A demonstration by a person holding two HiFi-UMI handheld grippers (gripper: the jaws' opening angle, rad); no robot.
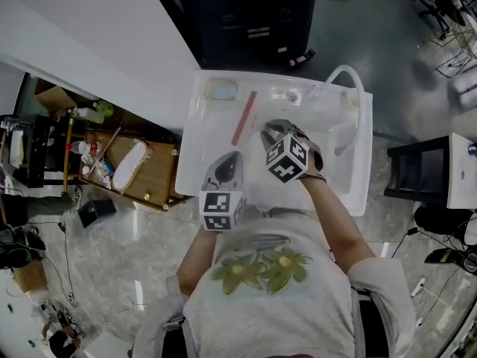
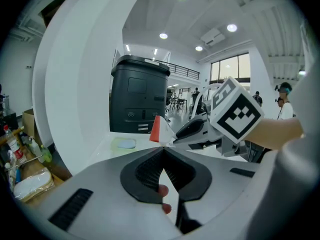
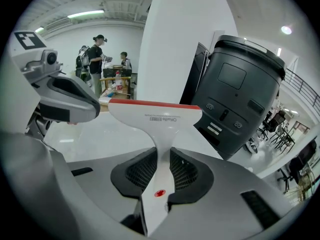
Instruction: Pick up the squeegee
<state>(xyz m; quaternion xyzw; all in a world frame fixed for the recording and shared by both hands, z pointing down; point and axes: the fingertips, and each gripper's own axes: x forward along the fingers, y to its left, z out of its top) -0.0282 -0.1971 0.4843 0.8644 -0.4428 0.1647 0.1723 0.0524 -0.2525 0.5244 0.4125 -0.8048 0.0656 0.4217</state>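
The squeegee (image 1: pixel 244 118) is white with a red blade edge and hangs over the white sink (image 1: pixel 192 125). My right gripper (image 1: pixel 270 134) is shut on its handle. In the right gripper view the white handle (image 3: pixel 161 159) runs between the jaws and the wide head (image 3: pixel 155 116) stands just past them. My left gripper (image 1: pixel 227 159) hovers near the sink's front, left of the right gripper, shut with nothing in it. In the left gripper view its tips (image 2: pixel 163 149) meet, and the squeegee (image 2: pixel 156 129) shows beyond them beside the right gripper (image 2: pixel 200 129).
A pale green pad (image 1: pixel 221 89) lies in the sink's far left corner; a white hose (image 1: pixel 356 88) arches at its right. A black bin (image 1: pixel 253 13) stands behind the sink. A wooden cart with bottles (image 1: pixel 119 162) is on the left, a black stand (image 1: pixel 421 174) on the right.
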